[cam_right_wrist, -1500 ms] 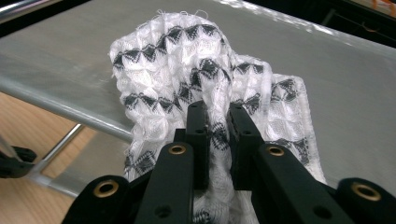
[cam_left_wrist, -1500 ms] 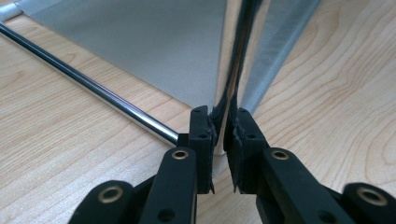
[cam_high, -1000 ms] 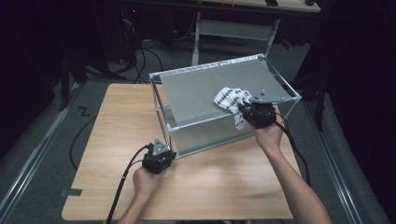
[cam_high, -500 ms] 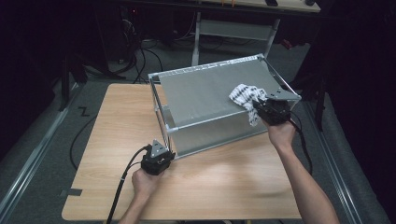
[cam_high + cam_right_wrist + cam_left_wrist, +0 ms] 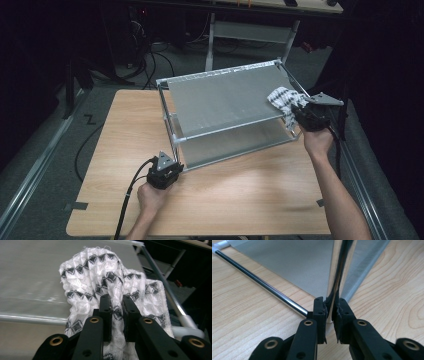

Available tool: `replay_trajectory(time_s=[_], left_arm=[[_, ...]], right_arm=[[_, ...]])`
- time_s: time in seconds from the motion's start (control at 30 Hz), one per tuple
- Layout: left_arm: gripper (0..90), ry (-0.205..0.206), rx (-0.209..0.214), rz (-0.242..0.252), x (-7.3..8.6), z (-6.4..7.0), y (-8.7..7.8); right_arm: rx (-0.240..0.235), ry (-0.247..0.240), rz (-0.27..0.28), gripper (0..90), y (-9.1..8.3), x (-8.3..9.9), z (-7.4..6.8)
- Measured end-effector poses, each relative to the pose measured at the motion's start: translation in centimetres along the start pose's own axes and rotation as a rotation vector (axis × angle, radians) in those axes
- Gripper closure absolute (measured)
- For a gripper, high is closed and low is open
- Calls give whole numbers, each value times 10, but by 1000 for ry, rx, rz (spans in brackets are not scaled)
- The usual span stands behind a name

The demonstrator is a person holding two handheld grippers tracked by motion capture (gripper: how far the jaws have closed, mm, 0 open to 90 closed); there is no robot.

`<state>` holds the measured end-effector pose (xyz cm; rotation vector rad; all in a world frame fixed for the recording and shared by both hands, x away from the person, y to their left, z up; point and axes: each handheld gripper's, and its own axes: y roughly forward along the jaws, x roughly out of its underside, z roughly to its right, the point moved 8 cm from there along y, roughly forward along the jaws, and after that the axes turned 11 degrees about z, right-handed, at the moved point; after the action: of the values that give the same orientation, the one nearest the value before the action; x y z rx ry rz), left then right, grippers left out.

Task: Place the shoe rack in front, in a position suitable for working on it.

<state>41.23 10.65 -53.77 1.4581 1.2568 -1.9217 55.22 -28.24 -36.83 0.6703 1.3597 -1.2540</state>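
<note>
Since a second ago the cloth [image 5: 284, 100] has slid rightward across the top shelf [image 5: 225, 97] to its right edge, dragged by the right gripper [image 5: 298, 113]. At the near left, the left gripper [image 5: 329, 312] clamps the rack's corner post [image 5: 337, 277], steadying the rack [image 5: 172, 131] on the table [image 5: 120, 130]. On the right, jaws closed on the cloth, a further pull risks snagging the fabric on the corner or pulling it off the shelf.

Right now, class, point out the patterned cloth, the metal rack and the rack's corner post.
Patterned cloth [image 5: 112, 285], right gripper view: its bunched top fold.
Metal rack [image 5: 225, 100], high view: its grey top shelf.
Corner post [image 5: 334, 277], left gripper view: its shiny upright.
</note>
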Motion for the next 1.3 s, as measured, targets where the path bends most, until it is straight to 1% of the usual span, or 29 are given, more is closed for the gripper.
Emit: replay_trajectory(time_s=[0.03, 0.07, 0.1, 0.13, 0.2, 0.23, 0.27, 0.37, 0.4, 0.5, 0.53, 0.6, 0.63, 0.67, 0.7, 0.77, 0.8, 0.83, 0.87, 0.93, 0.97, 1.0, 1.07, 1.1, 1.17, 1.2, 1.23, 1.27, 1.3], left_arm=[[805, -3, -3, 4, 0, 0, -1], [804, -3, -3, 4, 0, 0, -1], [804, -4, -6, 6, 1, -1, -1], [804, -6, -8, 8, 1, -1, -2], [804, -6, -9, 9, 1, -1, -2], [805, -6, -9, 9, 1, -1, -2], [804, -4, -9, 7, 2, -1, -3], [804, -5, -10, 8, 2, -1, -3], [804, -9, -10, 12, 2, -1, -3], [803, -7, -12, 10, 2, -1, -3], [804, -8, -14, 12, 2, -1, -3], [804, -8, -14, 11, 2, -1, -3], [804, -7, -14, 11, 2, -1, -3], [804, -9, -15, 12, 2, -1, -3], [804, -9, -15, 12, 2, -1, -3], [804, -9, -16, 12, 2, -1, -3], [804, -10, -16, 13, 2, -1, -3], [804, -10, -17, 13, 2, -1, -3], [804, -10, -19, 15, 2, -1, -3], [804, -11, -21, 16, 2, -1, -3], [804, -11, -21, 16, 2, -1, -3], [804, -11, -22, 16, 2, -1, -3], [804, -12, -21, 16, 2, -1, -3], [804, -12, -21, 16, 2, -1, -3], [804, -13, -21, 16, 2, -1, -3], [804, -13, -22, 16, 2, -1, -3], [804, -12, -23, 15, 2, -1, -3], [804, -13, -25, 15, 2, -1, -4], [804, -13, -25, 15, 2, -1, -4]], right_arm=[[12, 8, -1, 809, 0, 1, 5], [12, 8, -1, 809, 0, 1, 5], [27, 21, -5, 809, 0, 2, 11], [58, 29, -13, 809, 0, 4, 22], [84, 33, -20, 809, 0, 5, 31], [84, 33, -20, 809, 0, 5, 31], [103, 44, -25, 808, 0, 6, 39], [115, 57, -28, 807, 0, 7, 44], [112, 78, -30, 807, 0, 8, 47], [116, 84, -29, 808, 0, 8, 45], [113, 82, -29, 809, 0, 8, 42], [83, 60, -20, 810, -1, 6, 30], [64, 43, -12, 810, -2, 5, 20], [25, 13, 2, 810, -4, 3, 3], [25, 13, 2, 810, -4, 3, 3], [-27, -17, 20, 810, -7, 0, -19], [-81, -38, 38, 810, -9, -2, -41], [-81, -38, 38, 810, -9, -2, -41], [-133, -53, 49, 810, -11, -5, -63], [-182, -79, 57, 809, -13, -9, -84], [-182, -79, 57, 809, -13, -9, -84], [-230, -91, 60, 809, -14, -12, -102], [-262, -111, 66, 809, -15, -15, -118], [-262, -111, 66, 809, -15, -15, -118], [-291, -121, 74, 808, -15, -17, -131], [-296, -132, 77, 807, -14, -17, -133], [-297, -138, 77, 807, -14, -17, -135], [-307, -141, 76, 805, -14, -18, -134], [-303, -146, 72, 805, -14, -18, -132]])
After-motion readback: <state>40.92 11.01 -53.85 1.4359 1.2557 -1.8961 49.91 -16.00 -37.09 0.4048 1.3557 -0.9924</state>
